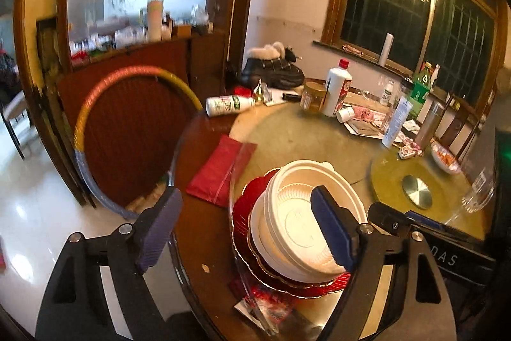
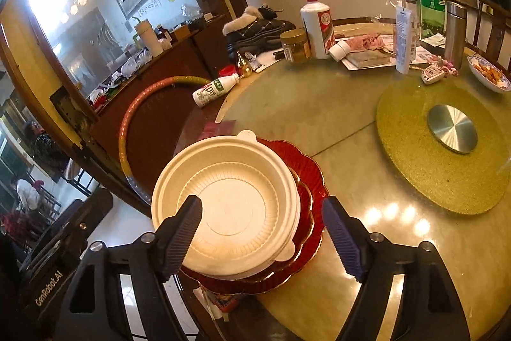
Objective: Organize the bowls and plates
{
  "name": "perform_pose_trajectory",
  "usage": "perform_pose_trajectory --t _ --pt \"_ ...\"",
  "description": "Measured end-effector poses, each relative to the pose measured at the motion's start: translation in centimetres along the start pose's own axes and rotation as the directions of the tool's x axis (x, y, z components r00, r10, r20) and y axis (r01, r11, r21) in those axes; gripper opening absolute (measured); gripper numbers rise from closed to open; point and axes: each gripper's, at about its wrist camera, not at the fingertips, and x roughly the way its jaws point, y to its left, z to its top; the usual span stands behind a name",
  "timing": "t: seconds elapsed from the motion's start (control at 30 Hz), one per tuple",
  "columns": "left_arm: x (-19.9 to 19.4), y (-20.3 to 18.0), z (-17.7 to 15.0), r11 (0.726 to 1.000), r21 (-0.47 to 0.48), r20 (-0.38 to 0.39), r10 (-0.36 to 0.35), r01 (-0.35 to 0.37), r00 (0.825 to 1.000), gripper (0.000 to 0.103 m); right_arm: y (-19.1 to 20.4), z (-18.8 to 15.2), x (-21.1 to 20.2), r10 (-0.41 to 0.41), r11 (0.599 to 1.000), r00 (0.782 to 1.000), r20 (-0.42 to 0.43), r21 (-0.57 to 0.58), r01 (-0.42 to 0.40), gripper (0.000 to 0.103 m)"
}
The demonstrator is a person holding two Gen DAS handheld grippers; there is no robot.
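Left jaws: the left gripper (image 1: 246,226) stands spread wide and grips nothing; one blue ribbed pad (image 1: 332,229) hangs over the white bowls, the other sits out past the table edge, over the floor. Whether that pad touches the bowl rim cannot be told.
Right jaws: the right gripper (image 2: 262,232) is likewise released and wide; its left pad (image 2: 182,238) overlaps the near rim of the top bowl in the right wrist view, its right pad is clear of the stack, over the red plates' edge and the tabletop.
White bowls: a nest of cream disposable bowls (image 2: 230,206), mouths up, round, so no long axis; small rim tabs show at the far side and at the near right. In the left wrist view the nest leans, the upper bowls skewed off the lower ones.
Red plates: scalloped, gold-edged red plates (image 2: 311,178) lie flat beneath the bowls, stacked.
Place: the stack sits at the near edge of the round table (image 2: 319,117), just beside the rim, partly on some crumpled red packaging (image 1: 271,306).
Nearby: a red pouch (image 1: 220,168) lies beyond the stack; the gold turntable (image 2: 415,149) with a metal hub is well apart to the right.
Farther: a white bottle lying on its side (image 2: 214,90), a red-capped white bottle (image 2: 316,24) and a jar (image 2: 295,45) stand at the far side; a hoop (image 1: 95,130) leans on the cabinet.
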Motion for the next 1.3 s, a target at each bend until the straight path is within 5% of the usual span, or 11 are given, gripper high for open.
perform_pose_trajectory --t 0.27,0.53,1.3 --pt "0.0 -1.9 -2.4 0.989 0.132 -0.049 0.077 -0.07 0.996 0.084 -0.6 -2.6 -2.2 -0.019 0.993 1.0 0.008 -0.113 0.02 0.085" --pt "-0.5 -2.3 -4.0 0.99 0.134 -0.091 0.049 -0.036 0.995 0.084 -1.0 -5.6 -4.4 -0.098 0.956 0.994 0.042 -0.272 0.106 0.087" --pt "-1.2 -1.6 -5.0 0.993 0.12 -0.11 0.029 -0.016 0.994 0.084 1.4 -7.0 -4.2 -0.163 0.912 0.984 0.078 -0.37 0.18 0.087"
